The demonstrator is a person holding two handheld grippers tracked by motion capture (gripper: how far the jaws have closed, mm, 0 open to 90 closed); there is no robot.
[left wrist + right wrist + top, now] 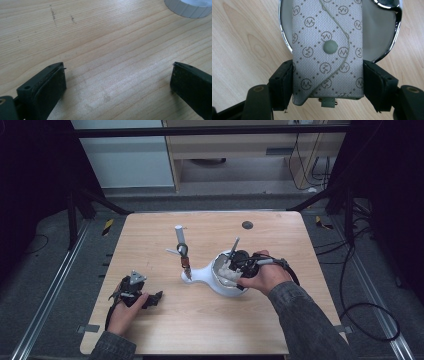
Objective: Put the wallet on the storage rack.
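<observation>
The right gripper (328,82) is clamped on both long sides of a grey patterned pouch (327,47), low in the right gripper view; its far end reaches over the shiny rim of a white bowl (227,281) at centre right of the high view, probably so it can drop straight in. The left gripper (150,298) rests at lower left, jaws wide apart over bare table (105,50), apparently kept clear.

Left gripper (156,297) rests with jaws spread; right gripper (328,82) is clamped.
</observation>
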